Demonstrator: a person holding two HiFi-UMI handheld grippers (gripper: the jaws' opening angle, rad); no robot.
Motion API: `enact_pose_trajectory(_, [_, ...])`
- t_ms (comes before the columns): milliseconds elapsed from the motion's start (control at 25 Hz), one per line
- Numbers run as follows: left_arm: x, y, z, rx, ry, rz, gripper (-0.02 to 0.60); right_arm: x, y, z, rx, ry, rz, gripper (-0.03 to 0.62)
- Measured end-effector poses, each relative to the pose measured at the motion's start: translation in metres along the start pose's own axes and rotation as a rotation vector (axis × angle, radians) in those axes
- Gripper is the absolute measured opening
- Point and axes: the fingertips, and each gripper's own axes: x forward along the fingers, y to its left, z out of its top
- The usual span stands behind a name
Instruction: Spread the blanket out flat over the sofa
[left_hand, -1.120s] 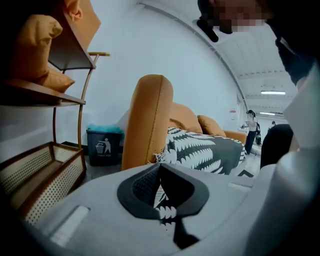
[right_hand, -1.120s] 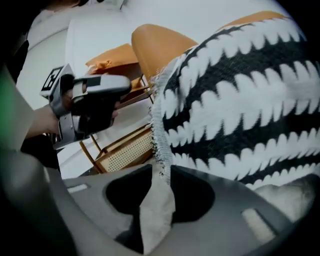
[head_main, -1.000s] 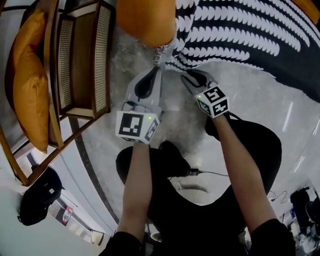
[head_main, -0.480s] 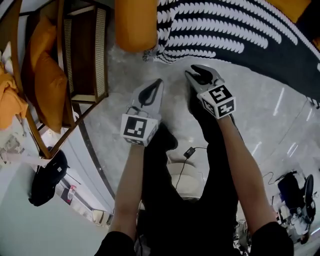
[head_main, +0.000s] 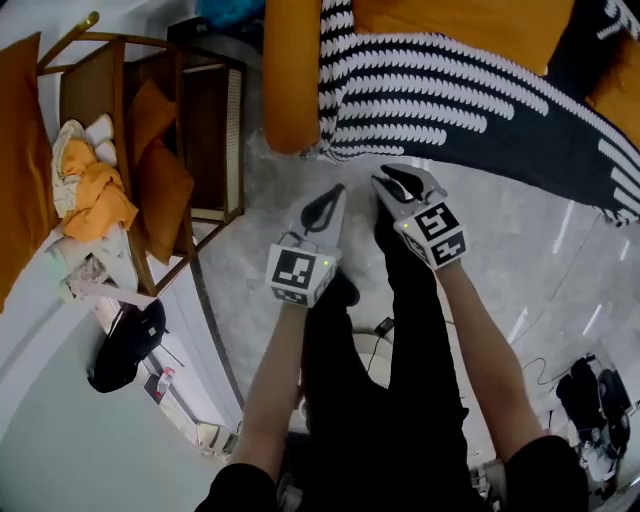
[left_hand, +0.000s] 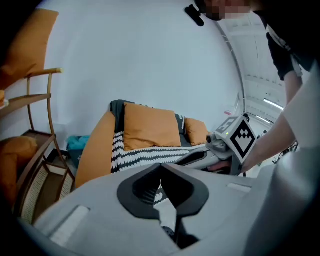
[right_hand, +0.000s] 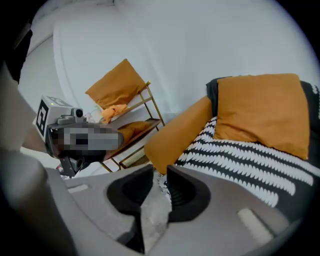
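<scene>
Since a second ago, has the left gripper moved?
Yes. The left gripper has pulled back from the blanket corner by the orange sofa arm, toward the person; bare floor now lies between them.

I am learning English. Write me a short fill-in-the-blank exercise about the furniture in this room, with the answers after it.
1. The blanket lying on the sofa has a pattern in black and ____.
2. The sofa itself is ____ in colour.
3. In the head view, the wooden shelf stands to the ____ of the sofa.
Answers: white; orange; left.
</scene>
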Motion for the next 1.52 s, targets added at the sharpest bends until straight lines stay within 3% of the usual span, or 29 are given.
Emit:
enact_pose_trajectory(320, [-0.015, -0.062, 0.082, -0.029, 0.022, -0.025, 0.011, -0.094, -0.007, 0.047, 0.027, -0.064, 0.001, 0.071])
enact_pose_trajectory(640, [-0.026, -0.129, 0.149, 0.01, 0.018, -0.101, 0.011, -0.194, -0.019, 0.082, 0.075, -0.143, -0.112, 0.041])
enact_pose_trajectory(1080, [-0.009, -0.197, 0.227, 0.171, 0.014, -0.354, 0.011, -0.306, -0.02, 0.131, 0.137, -0.29, -0.34, 0.014])
enact_pose_trajectory(1320, [-0.001, -0.228, 0.259, 0.263, 0.041, -0.537, 0.011, -0.357, -0.017, 0.16, 0.173, -0.384, -0.508, 0.005])
enact_pose_trajectory(1520, [0.003, -0.257, 0.28, 0.328, 0.057, -0.689, 0.011, -0.392, -0.018, 0.174, 0.266, -0.488, -0.6, 0.003])
